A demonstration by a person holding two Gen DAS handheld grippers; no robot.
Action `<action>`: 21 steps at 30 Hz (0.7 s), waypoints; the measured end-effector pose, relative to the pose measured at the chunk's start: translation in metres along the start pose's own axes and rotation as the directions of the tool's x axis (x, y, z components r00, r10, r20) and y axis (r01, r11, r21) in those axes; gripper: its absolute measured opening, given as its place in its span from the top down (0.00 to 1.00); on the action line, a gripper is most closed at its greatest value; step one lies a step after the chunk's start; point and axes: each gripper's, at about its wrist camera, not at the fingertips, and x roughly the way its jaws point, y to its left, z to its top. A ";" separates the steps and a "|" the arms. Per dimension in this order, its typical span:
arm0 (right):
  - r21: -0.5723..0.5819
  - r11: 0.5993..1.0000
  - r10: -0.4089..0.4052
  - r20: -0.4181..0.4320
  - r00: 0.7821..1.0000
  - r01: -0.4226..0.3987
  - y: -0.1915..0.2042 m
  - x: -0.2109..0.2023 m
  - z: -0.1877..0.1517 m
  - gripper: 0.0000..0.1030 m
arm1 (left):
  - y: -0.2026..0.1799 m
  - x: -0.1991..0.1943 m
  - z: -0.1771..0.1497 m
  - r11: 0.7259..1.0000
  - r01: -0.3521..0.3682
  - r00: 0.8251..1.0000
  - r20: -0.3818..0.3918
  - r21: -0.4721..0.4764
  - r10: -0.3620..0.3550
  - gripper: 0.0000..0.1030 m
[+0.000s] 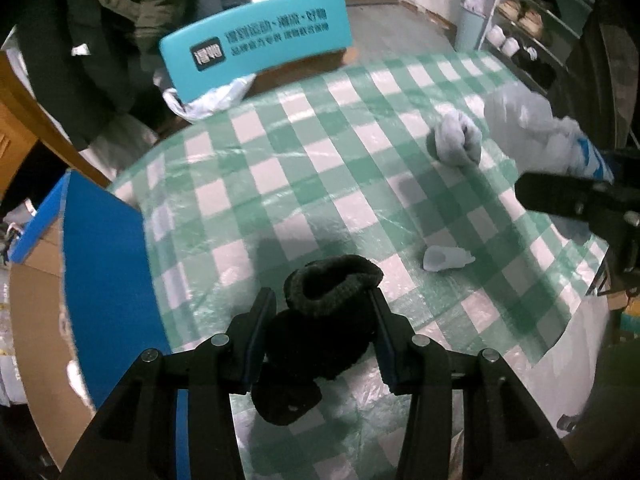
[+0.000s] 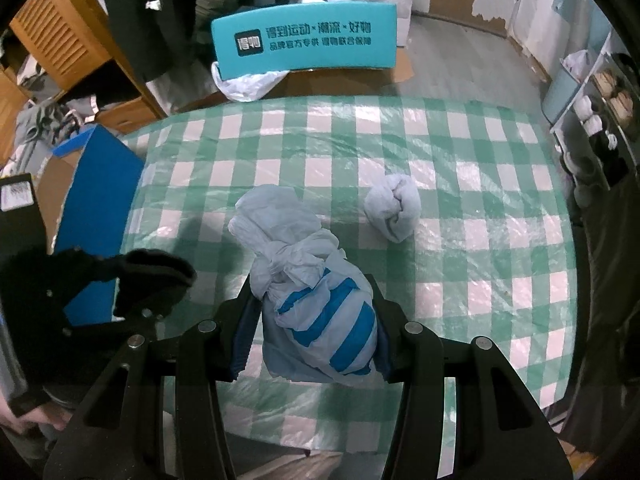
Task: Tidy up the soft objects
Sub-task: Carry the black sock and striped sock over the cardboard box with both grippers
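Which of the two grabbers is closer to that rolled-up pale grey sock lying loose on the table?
Right. The right gripper, holding the striped bundle, sits just short of the grey sock; the left gripper, holding a black sock, is farther back.

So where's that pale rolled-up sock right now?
The pale rolled sock lies loose on the checked tablecloth, just beyond and right of the blue-striped bundle in the right tool.

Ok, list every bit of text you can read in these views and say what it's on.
"得物" in a dark square logo, on the teal box behind the table.
"得到运动×潮流×好物", the large line on the same box.
"品牌官方专供 得物联合保障", the smaller line beneath; strokes soft, so this reading is less sure.
White label on a black object at the left edge: too blurred to read.
No print shows on the bundles held.
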 end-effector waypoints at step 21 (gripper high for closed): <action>-0.091 0.995 0.035 0.072 0.997 -0.029 0.044 -0.037 0.001 0.53 | 0.026 -0.057 -0.009 0.999 -0.041 0.994 0.102 -0.036 0.044 0.54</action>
